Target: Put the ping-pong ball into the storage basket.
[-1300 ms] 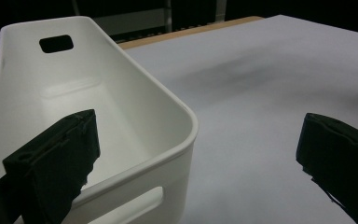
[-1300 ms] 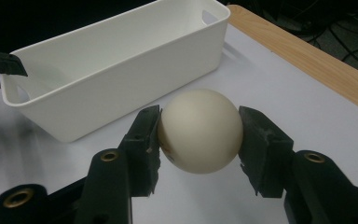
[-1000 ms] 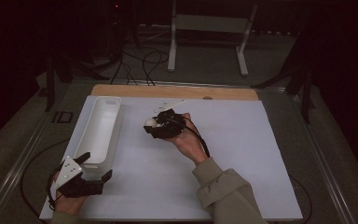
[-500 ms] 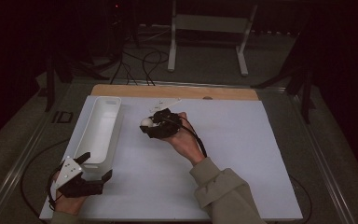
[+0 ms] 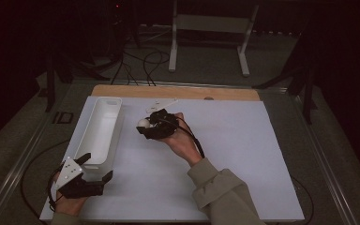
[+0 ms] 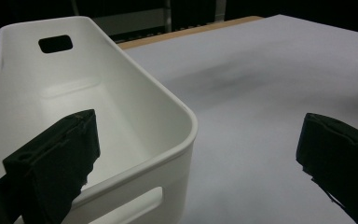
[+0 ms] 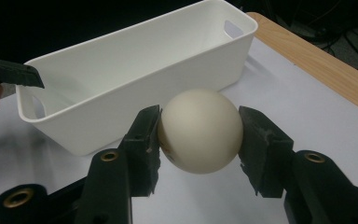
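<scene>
So the right tool [image 5: 144, 125] has slid a bit to the left since the earlier frame and now sits closer to the white bin [image 5: 99, 129]. It's clamped on a cream ball [image 7: 199, 130], one pad pressing each side, with the ball held just above the white desk [image 5: 243, 154]. From that tool, the bin is right ahead and a little to the left, long side facing it, empty inside as far as I can see. Nothing's sitting between the ball and the bin wall. There's a small flat white piece [image 5: 161, 104] just behind the right tool, near the wooden edge [image 5: 178, 91]. The left tool [image 5: 96, 171] hasn't budged: jaws spread wide, nothing between them, parked at the bin's near end with one jaw over the rim.
</scene>
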`<state>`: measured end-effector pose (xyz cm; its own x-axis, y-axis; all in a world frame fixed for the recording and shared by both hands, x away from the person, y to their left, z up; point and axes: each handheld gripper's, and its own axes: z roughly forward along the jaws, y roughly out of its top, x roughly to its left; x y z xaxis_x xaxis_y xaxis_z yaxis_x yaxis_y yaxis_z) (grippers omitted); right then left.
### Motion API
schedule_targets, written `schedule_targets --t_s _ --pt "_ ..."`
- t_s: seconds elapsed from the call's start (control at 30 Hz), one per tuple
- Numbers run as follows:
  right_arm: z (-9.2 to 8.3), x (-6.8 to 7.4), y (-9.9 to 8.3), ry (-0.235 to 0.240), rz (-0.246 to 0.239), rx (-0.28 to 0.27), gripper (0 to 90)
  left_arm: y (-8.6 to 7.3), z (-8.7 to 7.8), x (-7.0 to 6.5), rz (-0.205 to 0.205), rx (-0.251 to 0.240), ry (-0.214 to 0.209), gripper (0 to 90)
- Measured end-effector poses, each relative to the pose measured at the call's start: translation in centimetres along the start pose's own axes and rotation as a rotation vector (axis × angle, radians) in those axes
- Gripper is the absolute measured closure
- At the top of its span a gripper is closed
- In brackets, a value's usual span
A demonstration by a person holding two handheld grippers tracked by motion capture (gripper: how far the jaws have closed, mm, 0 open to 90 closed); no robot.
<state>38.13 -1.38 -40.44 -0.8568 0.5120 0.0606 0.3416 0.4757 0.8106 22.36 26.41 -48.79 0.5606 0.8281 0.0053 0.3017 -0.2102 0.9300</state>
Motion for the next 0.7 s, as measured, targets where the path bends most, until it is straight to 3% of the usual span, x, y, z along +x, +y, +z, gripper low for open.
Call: schedule_targets --t_s 0.7 --pt "1.02 0.76 0.68 0.015 0.000 -0.003 50.8 0.00 0.00 0.00 0.001 0.000 -0.001 0.0"
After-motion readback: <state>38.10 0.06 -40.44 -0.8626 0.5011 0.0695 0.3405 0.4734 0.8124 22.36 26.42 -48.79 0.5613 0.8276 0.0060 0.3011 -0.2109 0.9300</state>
